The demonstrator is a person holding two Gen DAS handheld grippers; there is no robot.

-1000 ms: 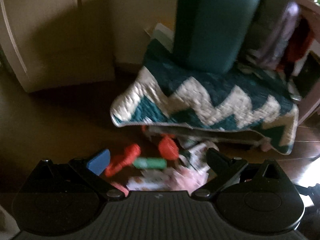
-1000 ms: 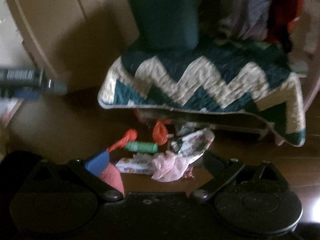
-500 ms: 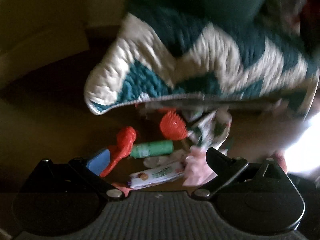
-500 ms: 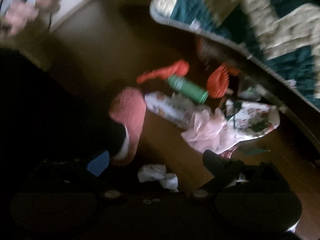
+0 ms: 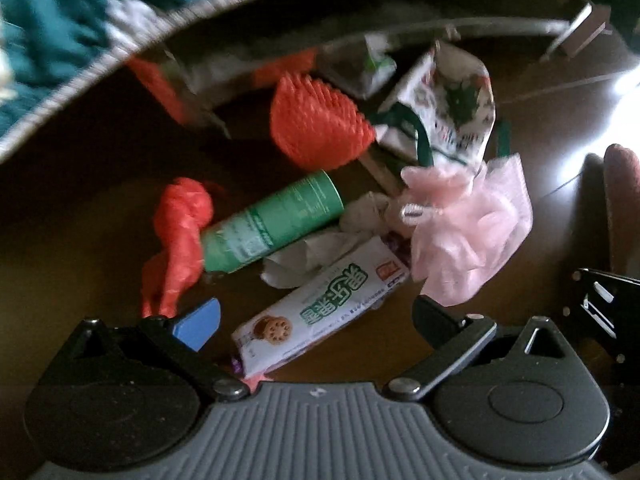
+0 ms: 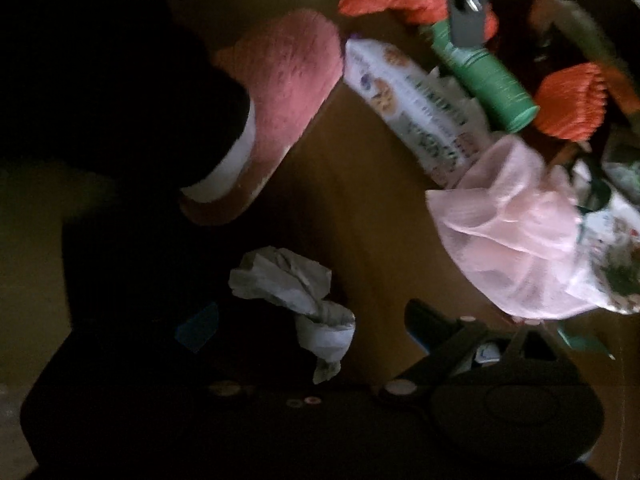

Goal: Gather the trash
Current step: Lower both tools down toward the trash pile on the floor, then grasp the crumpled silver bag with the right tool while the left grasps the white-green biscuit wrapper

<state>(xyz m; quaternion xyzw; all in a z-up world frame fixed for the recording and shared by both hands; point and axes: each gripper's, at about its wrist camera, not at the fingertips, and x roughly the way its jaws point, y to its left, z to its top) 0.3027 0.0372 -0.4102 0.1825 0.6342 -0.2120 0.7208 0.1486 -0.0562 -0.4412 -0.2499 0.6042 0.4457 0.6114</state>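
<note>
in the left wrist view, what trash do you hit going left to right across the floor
red plastic bag → green can → white cookie wrapper → pink plastic bag

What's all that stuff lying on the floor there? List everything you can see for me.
Biscuit wrapper: one, white with green print, floor, nearest the left gripper.
Green tube: one, lying on its side behind the wrapper.
Orange net bags: two, one left of the tube, one bunched behind it.
Pink mesh bag: one, right of the wrapper.
Printed paper bag: one, white with green handles, behind the pink bag.
Crumpled tissue: two, white, one beside the tube, one by the right gripper.
Slipper: one, pink, on a foot.
Quilt: one, teal and white, hanging above.
Left gripper: open.
Right gripper: open.
</note>
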